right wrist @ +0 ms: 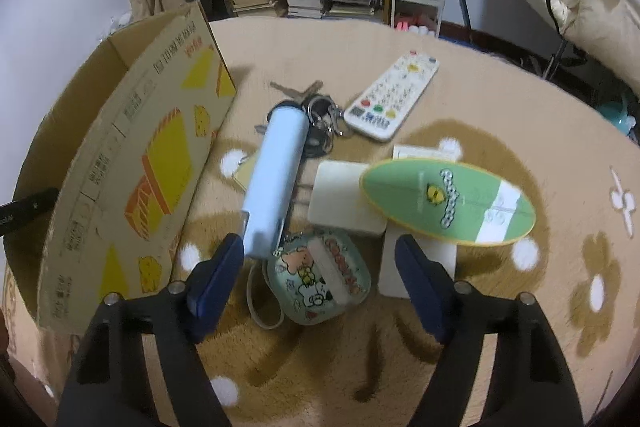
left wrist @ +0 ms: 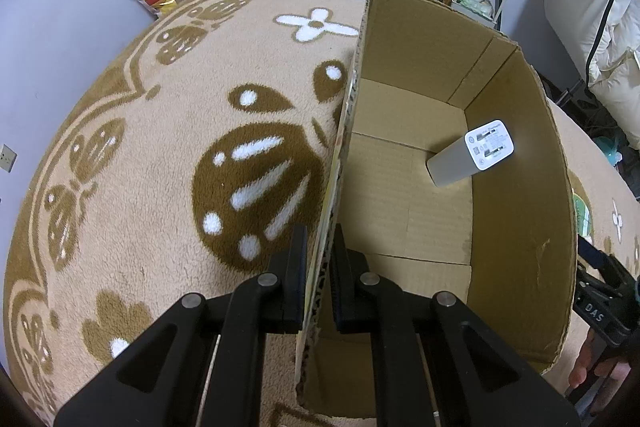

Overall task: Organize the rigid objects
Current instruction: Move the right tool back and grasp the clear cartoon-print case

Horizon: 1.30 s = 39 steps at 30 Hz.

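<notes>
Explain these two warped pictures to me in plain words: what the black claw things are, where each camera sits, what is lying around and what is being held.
There is no robot here. A person holds a two-finger grabber in each hand, and each carries a wide-angle camera looking along its fingers, hence the bending.

The left wrist view shows the left gripper shut on the wall of a cardboard box, which holds a white charger.

The right wrist view shows the right gripper, open and holding nothing, above a small cartoon-printed pouch on a brown patterned blanket. Nearby lie a pale blue tube, keys, a white remote, a green oval board and flat white blocks.
</notes>
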Each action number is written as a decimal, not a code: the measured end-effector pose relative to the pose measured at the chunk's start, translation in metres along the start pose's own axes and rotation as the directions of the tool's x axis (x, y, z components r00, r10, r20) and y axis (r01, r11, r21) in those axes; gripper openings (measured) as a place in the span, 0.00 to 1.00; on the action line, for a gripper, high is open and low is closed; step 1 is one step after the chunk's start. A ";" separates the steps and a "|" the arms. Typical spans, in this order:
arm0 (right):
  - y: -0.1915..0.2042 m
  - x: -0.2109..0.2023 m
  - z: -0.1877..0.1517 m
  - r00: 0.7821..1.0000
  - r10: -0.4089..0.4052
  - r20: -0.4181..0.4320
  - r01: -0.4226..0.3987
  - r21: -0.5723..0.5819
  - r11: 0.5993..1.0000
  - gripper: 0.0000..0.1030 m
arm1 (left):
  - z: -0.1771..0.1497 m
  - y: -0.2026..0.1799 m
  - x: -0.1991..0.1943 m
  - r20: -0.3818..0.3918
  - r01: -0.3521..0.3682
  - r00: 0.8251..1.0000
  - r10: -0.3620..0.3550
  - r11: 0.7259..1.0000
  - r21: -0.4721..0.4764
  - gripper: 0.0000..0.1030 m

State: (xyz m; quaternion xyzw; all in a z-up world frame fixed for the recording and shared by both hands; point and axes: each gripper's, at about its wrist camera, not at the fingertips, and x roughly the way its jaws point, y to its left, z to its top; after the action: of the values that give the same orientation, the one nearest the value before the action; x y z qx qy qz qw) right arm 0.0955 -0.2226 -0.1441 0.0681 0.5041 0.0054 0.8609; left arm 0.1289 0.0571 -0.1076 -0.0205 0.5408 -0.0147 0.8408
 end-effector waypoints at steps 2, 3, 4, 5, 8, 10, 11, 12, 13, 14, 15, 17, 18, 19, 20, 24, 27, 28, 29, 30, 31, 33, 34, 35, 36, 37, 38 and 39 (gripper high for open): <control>-0.001 0.004 -0.001 1.000 0.003 -0.014 -0.003 0.004 1.000 0.66 | 0.000 0.000 0.000 0.001 -0.002 1.000 0.002 1.000 0.001 0.09; -0.002 0.009 -0.002 0.999 0.018 -0.035 -0.018 0.013 1.000 0.65 | 0.000 -0.001 0.000 0.001 -0.002 1.000 0.002 1.000 0.002 0.09; -0.002 0.010 -0.003 0.999 0.021 -0.039 -0.020 0.015 1.000 0.65 | 0.000 0.000 0.000 0.000 -0.002 1.000 0.002 1.000 0.001 0.09; -0.003 0.012 -0.003 0.999 0.022 -0.042 -0.022 0.017 1.000 0.65 | 0.000 -0.001 0.000 0.000 -0.001 1.000 0.001 1.000 0.000 0.09; -0.002 0.015 -0.005 0.999 0.029 -0.045 -0.028 0.020 0.999 0.65 | -0.001 -0.001 0.000 0.000 -0.002 1.000 0.002 1.000 0.001 0.09; -0.002 0.015 -0.005 0.999 0.027 -0.044 -0.027 0.020 0.999 0.65 | 0.000 -0.001 0.000 0.001 -0.003 1.000 0.003 1.000 0.002 0.10; -0.001 0.015 -0.006 0.999 0.025 -0.041 -0.024 0.021 0.999 0.65 | 0.000 -0.001 0.000 0.001 -0.003 1.000 0.003 1.000 0.002 0.10; -0.001 0.015 -0.006 0.999 0.023 -0.040 -0.022 0.019 1.000 0.65 | 0.000 -0.001 0.000 0.000 -0.003 1.000 0.003 1.000 0.002 0.10; -0.001 0.018 -0.008 0.998 0.016 -0.058 -0.015 0.016 1.000 0.65 | 0.000 -0.001 0.000 0.001 -0.004 1.000 0.004 1.000 0.002 0.10; -0.001 0.021 -0.011 0.997 0.006 -0.076 -0.005 0.013 1.000 0.64 | 0.000 -0.001 0.000 0.000 -0.004 1.000 0.004 1.000 0.002 0.10; -0.001 0.021 -0.011 0.997 0.006 -0.076 -0.005 0.013 1.000 0.64 | 0.000 -0.001 0.000 0.000 -0.003 1.000 0.003 1.000 0.002 0.10; -0.002 0.021 -0.014 0.998 0.006 -0.060 -0.005 0.019 1.000 0.64 | 0.000 -0.001 0.000 0.000 -0.003 1.000 0.003 1.000 0.002 0.10; -0.002 0.020 -0.015 0.999 0.005 -0.049 -0.004 0.030 1.000 0.64 | 0.000 -0.001 0.000 0.001 -0.004 1.000 0.004 1.000 0.002 0.10; -0.002 0.020 -0.015 0.999 0.001 -0.046 0.001 0.034 0.999 0.63 | 0.000 -0.001 0.000 0.001 -0.004 1.000 0.004 1.000 0.003 0.10; -0.002 0.020 -0.015 0.999 -0.003 -0.043 0.005 0.033 0.999 0.63 | 0.000 -0.001 0.000 0.001 -0.004 1.000 0.004 1.000 0.003 0.10; 0.006 0.004 -0.020 1.000 -0.007 -0.009 0.008 0.011 1.000 0.63 | -0.001 -0.001 0.000 0.000 -0.005 1.000 0.005 1.000 0.003 0.10; 0.007 -0.009 -0.022 1.000 0.006 0.009 -0.006 0.018 1.000 0.63 | 0.000 -0.001 0.000 0.000 -0.004 1.000 0.004 1.000 0.003 0.10; 0.007 -0.009 -0.022 1.000 0.006 0.009 -0.006 0.018 1.000 0.63 | 0.000 -0.001 0.000 0.000 -0.005 1.000 0.005 1.000 0.003 0.10; 0.008 -0.012 -0.022 1.000 0.005 0.015 -0.005 0.019 1.000 0.63 | 0.000 -0.001 0.000 0.000 -0.004 1.000 0.004 1.000 0.002 0.10; 0.009 -0.015 -0.021 1.000 0.005 0.022 -0.005 0.017 1.000 0.63 | 0.000 -0.001 0.000 0.000 -0.005 1.000 0.005 1.000 0.003 0.10; 0.010 -0.019 -0.020 0.999 0.007 0.033 -0.007 0.016 1.000 0.63 | 0.000 -0.001 0.000 -0.001 -0.005 1.000 0.005 1.000 0.004 0.10; 0.013 -0.024 -0.018 0.999 0.004 0.048 -0.005 0.015 1.000 0.62 | 0.000 -0.001 0.000 0.000 -0.007 1.000 0.007 1.000 0.010 0.09; 0.015 -0.026 -0.016 0.998 0.007 0.055 -0.007 0.015 1.000 0.62 | -0.001 -0.002 0.000 0.001 -0.010 1.000 0.010 1.000 0.015 0.09; 0.016 -0.030 -0.014 0.998 0.013 0.068 -0.014 0.014 1.000 0.62 | -0.001 -0.002 -0.001 0.003 -0.013 1.000 0.013 1.000 0.019 0.09; 0.017 -0.031 -0.010 0.997 0.013 0.077 -0.013 0.010 1.000 0.62 | -0.001 -0.002 -0.001 0.003 -0.015 1.000 0.015 1.000 0.021 0.09; 0.021 -0.033 -0.005 0.996 0.002 0.093 -0.002 -0.005 1.000 0.62 | -0.001 -0.002 -0.001 0.003 -0.013 1.000 0.013 1.000 0.019 0.09; 0.021 -0.033 -0.005 0.996 0.002 0.093 -0.002 -0.005 1.000 0.62 | -0.001 -0.002 -0.001 0.002 -0.011 1.000 0.011 1.000 0.017 0.09; 0.022 -0.036 -0.005 0.995 0.000 0.101 0.001 -0.012 1.000 0.62 | -0.001 -0.002 -0.001 0.001 -0.007 1.000 0.007 1.000 0.015 0.09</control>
State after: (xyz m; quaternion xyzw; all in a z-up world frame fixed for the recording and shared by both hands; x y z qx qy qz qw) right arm 0.0754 -0.2032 -0.1128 0.0631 0.4600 0.0046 0.8856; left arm 0.1277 0.0556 -0.1065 -0.0124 0.5402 -0.0157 0.8413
